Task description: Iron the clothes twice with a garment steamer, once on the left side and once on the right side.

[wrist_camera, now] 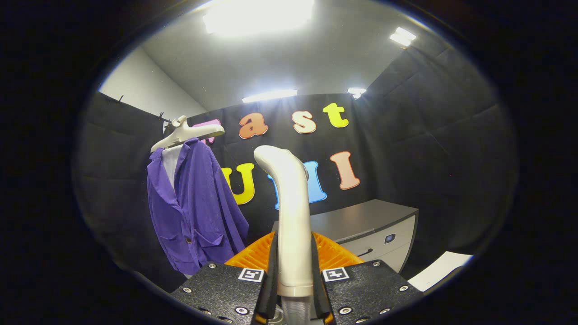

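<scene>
Black cloth walled the booth where a purple jacket (194,207) hung from a hanger (187,133), open for steaming. Right of the jacket, the gripper (293,289) clamped the garment steamer (291,216) upright, apparently ready to approach.

Purple, cream and grey
A purple jacket (194,203) on a white hanger (187,133); a cream steamer (291,216); a grey cabinet (370,230) with a dark grey top.

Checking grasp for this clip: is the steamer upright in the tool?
Upright: the steamer rises straight between the tool fingers, both pressing its handle.
</scene>
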A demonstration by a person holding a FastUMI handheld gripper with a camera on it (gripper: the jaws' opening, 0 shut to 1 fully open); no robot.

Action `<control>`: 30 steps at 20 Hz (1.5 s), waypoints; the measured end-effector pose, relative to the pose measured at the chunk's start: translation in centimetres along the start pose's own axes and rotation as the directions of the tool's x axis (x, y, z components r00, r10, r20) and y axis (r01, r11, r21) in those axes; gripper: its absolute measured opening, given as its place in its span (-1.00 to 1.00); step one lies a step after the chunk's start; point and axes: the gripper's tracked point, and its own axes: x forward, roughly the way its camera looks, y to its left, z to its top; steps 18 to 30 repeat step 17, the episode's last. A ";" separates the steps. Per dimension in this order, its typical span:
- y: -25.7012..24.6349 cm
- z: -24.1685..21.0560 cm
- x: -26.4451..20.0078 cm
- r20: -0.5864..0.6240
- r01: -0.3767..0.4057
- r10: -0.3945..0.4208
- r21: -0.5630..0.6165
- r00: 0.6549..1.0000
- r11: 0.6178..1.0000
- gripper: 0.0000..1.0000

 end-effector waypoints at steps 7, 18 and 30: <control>1.0 -0.9 0.0 -0.019 -0.040 0.040 -0.017 0.999 0.999 -0.34; 1.8 -1.2 -0.4 -0.025 -0.058 0.057 -0.036 0.998 0.998 -0.35; 1.8 -1.2 -0.4 -0.025 -0.058 0.057 -0.036 0.998 0.998 -0.35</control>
